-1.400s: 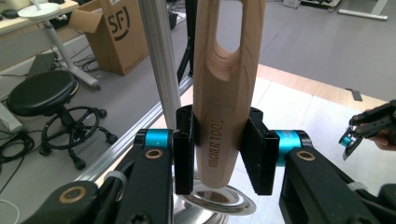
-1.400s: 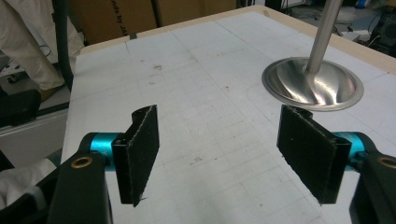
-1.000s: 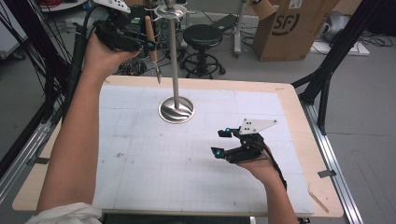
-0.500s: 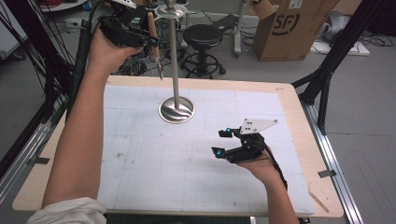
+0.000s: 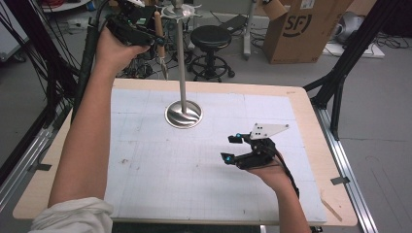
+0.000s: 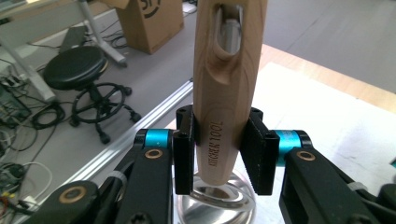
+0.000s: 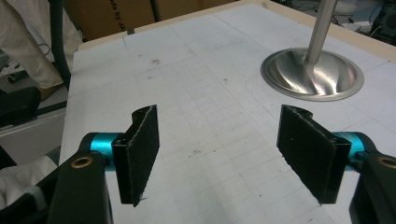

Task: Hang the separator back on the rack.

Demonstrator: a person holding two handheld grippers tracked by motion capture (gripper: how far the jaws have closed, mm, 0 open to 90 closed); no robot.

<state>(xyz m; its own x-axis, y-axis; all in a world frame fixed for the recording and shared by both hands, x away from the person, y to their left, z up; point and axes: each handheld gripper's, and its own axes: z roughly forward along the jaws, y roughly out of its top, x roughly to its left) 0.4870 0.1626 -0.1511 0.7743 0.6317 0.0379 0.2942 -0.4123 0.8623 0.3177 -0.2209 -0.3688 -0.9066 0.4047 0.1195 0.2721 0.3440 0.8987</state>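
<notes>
Workshop clutter (a black stool [image 5: 210,36], a cardboard box [image 5: 301,29], trailing cables) backs the white gridded mat [image 5: 145,184] on which we work. At upper left of the high view, our left gripper [image 5: 154,35] is raised above the far edge of the mat; in the left gripper view [image 6: 219,149] its two black pads are pressed flat on opposite faces of a wooden tool handle [image 6: 229,74], gripping it low on the stamped end. A slot with a metal part inside shows at the top of that frame, and a thin metal tip [image 5: 164,68] hangs below the hand in the high view. The handle sits just beside the top of the steel stand [image 5: 183,73], whose round base [image 5: 183,115] rests at the mat's centre.

At lower right of the high view, our right gripper [image 5: 234,148] rests low over the mat, well apart from the stand. In the right gripper view [image 7: 224,154] its pads stand wide apart with nothing between them, only bare mat beyond.

We judge the risk to lie in hanging the tool on the stand's head: the grip is far from the slot, so the handle may pivot between the pads, miss a hook, or knock the unbraced pole and tip it.
</notes>
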